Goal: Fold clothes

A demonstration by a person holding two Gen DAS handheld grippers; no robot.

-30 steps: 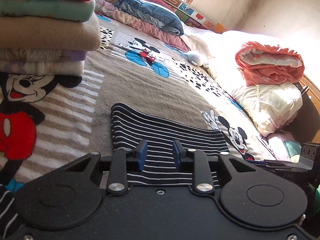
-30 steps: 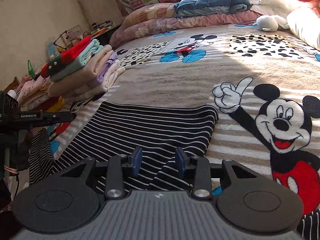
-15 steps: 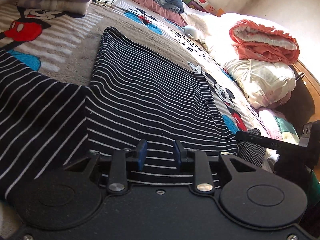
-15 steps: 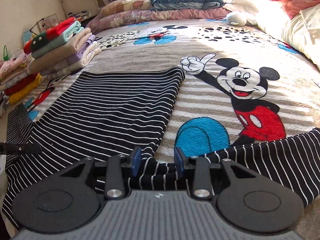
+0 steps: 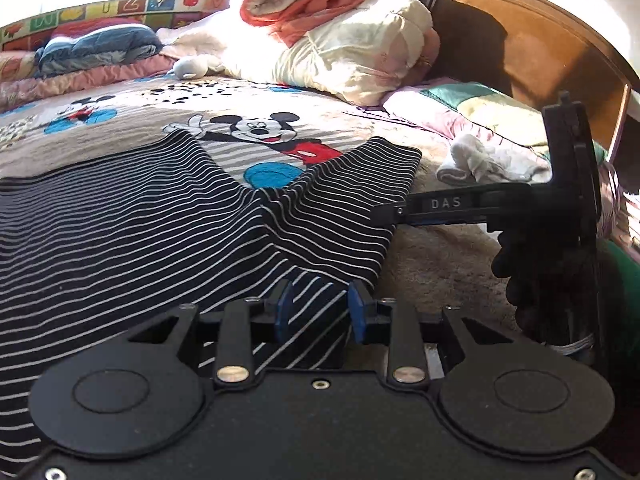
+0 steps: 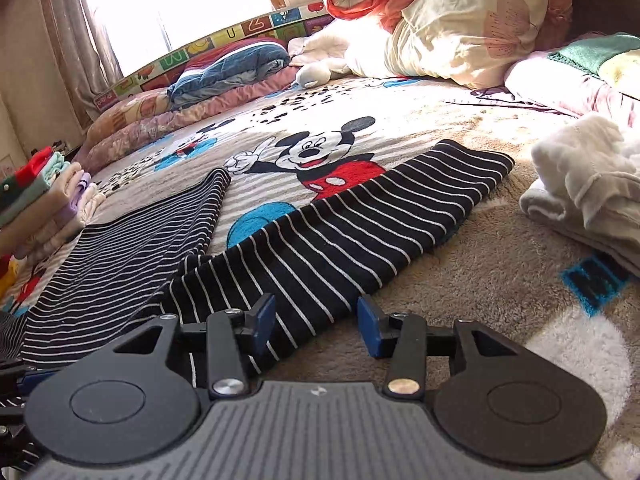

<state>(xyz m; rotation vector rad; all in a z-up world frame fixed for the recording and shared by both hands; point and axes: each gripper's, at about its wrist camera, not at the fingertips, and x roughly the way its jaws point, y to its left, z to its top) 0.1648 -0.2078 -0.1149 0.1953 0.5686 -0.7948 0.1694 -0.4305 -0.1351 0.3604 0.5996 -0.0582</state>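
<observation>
A black garment with thin white stripes lies spread on the Mickey Mouse blanket, its two long parts forking apart. My left gripper hovers low over the near edge of the right-hand part. Its jaws are opening, and striped cloth lies flat between the blue pads without being pinched. My right gripper is opening wider. Cloth lies under its left finger and bare blanket under its right one. In the left wrist view the right gripper reaches in from the right at that part's edge.
A stack of folded clothes stands at the far left. A crumpled white garment lies on the blanket to the right. Pillows and rolled quilts pile against the wooden headboard. A gloved hand holds the right gripper.
Both views have drawn back along the striped garment and swung right, so the folded stack has left the left wrist view. The right jaws stand visibly wider than before.
</observation>
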